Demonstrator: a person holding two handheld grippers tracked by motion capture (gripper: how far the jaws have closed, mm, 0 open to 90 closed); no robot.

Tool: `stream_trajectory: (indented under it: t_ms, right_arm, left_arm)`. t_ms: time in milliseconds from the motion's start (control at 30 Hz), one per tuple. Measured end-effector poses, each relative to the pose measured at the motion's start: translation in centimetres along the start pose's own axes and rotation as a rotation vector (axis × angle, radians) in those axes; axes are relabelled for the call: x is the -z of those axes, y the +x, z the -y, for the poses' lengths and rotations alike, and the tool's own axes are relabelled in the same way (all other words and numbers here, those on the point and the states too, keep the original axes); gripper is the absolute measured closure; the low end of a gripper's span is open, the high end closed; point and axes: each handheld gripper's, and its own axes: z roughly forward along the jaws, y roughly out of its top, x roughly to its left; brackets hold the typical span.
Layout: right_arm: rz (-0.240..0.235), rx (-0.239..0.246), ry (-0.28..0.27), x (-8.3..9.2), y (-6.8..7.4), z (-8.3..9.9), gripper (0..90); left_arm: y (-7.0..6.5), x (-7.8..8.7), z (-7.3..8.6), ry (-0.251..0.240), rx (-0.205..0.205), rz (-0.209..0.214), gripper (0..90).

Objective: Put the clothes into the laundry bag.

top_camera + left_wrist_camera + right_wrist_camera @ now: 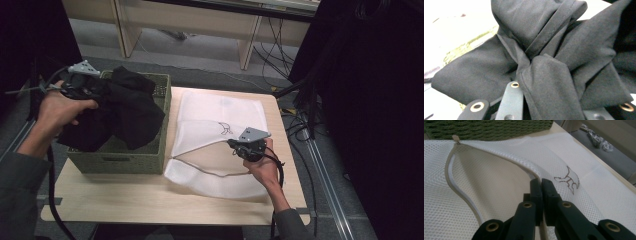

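Table [150, 200]: bore basket and bag. Basket [120, 162]: left of bag. Bag [210, 125]: zip edge pinched, mouth lifted open by right gripper [239, 146]. Garment [125, 107]: clamped in left gripper [92, 89], above basket; bagging judged pending.

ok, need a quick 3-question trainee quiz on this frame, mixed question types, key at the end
1. True or false: the left gripper holds the black garment lifted above the green woven basket.
2. Which part of the white mesh laundry bag is the right gripper clamped on?
A) a bottom corner
B) the upper edge of its zipper opening
C) the printed animal outline
3. Fill in: the bag's opening is ____ (open or zipped shut).

Key: 1 true. 2 B. 3 open; the right gripper view shows the upper edge raised off the lower layer.
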Motion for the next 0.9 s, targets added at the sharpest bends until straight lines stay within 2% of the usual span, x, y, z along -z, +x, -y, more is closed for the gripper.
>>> stream_trajectory:
  t_ms: [100, 133, 167, 267, 333, 367, 400, 433, 467, 500, 533, 567, 633, 667, 767, 800, 833, 867, 900]
  right_arm:
    - [-0.002, 0.001, 0.001, -0.1, 0.0, 0.0, 88.7]
    - [-0.002, 0.001, 0.001, -0.1, 0.0, 0.0, 88.7]
    - [0.000, -0.002, -0.001, -0.1, 0.0, 0.0, 88.7]
    - [0.004, -0.028, 0.001, 0.0, 0.1, 0.0, 88.7]
    - [0.001, -0.020, 0.001, 0.0, 0.0, 0.0, 88.7]
    - [0.002, -0.018, 0.000, -0.1, 0.0, 0.0, 88.7]
    - [0.001, -0.013, -0.001, -0.1, 0.0, 0.0, 88.7]
    - [0.003, -0.018, 0.000, -0.1, 0.0, 0.0, 88.7]
    - [0.003, -0.018, -0.001, -0.1, 0.0, 0.0, 88.7]
    - [0.003, -0.018, -0.001, -0.1, 0.0, 0.0, 88.7]
    - [0.004, -0.021, -0.001, -0.1, -0.1, 0.0, 88.7]
    - [-0.001, -0.007, -0.002, -0.1, -0.2, -0.1, 88.7]
    - [0.000, -0.009, -0.005, -0.1, -0.3, -0.1, 88.7]
    - [0.005, -0.029, -0.001, -0.1, -0.2, -0.1, 88.7]
    - [0.001, -0.017, -0.005, -0.1, -0.3, -0.1, 88.7]
    - [0.004, -0.041, 0.003, -0.1, -0.2, -0.1, 88.7]
    - [0.004, -0.041, 0.003, -0.1, -0.2, -0.1, 88.7]
    - [0.003, -0.014, -0.011, -0.2, -0.6, 0.0, 88.7]
    - [0.004, -0.016, -0.011, -0.2, -0.6, 0.0, 88.7]
  left_arm:
    - [-0.4, 1.8, -1.1, -0.028, -0.010, 0.013, 76.3]
    - [-0.7, 3.0, -1.9, -0.044, -0.037, 0.023, 76.4]
    - [-0.7, 3.0, -1.9, -0.044, -0.037, 0.023, 76.3]
    - [-1.8, 5.1, -3.4, -0.075, -0.050, 0.065, 76.3]
    - [-2.4, 5.6, -3.7, -0.085, -0.046, 0.093, 76.3]
    - [-2.4, 5.6, -3.7, -0.085, -0.046, 0.093, 76.3]
    - [-2.8, 5.7, -3.8, -0.089, -0.064, 0.095, 76.3]
    - [-3.3, 5.8, -3.8, -0.095, -0.065, 0.110, 76.3]
    - [-4.1, 5.8, -3.7, -0.110, -0.069, 0.152, 76.3]
    - [-4.1, 5.8, -3.7, -0.110, -0.069, 0.152, 76.3]
    - [-5.1, 5.8, -3.7, -0.128, -0.065, 0.196, 76.3]
    - [-5.6, 5.8, -3.7, -0.131, -0.067, 0.214, 76.3]
    - [-6.6, 5.8, -3.7, -0.133, -0.075, 0.251, 76.3]
    - [-7.0, 5.7, -3.8, -0.128, -0.081, 0.271, 76.3]
    - [-8.4, 5.6, -4.1, -0.131, -0.092, 0.318, 76.3]
    - [-8.8, 5.6, -4.2, -0.134, -0.095, 0.333, 76.3]
    - [-8.8, 5.6, -4.2, -0.134, -0.095, 0.333, 76.3]
    - [-9.6, 5.3, -4.3, -0.131, -0.108, 0.366, 76.3]
    - [-10.1, 5.2, -4.3, -0.137, -0.111, 0.371, 76.3]
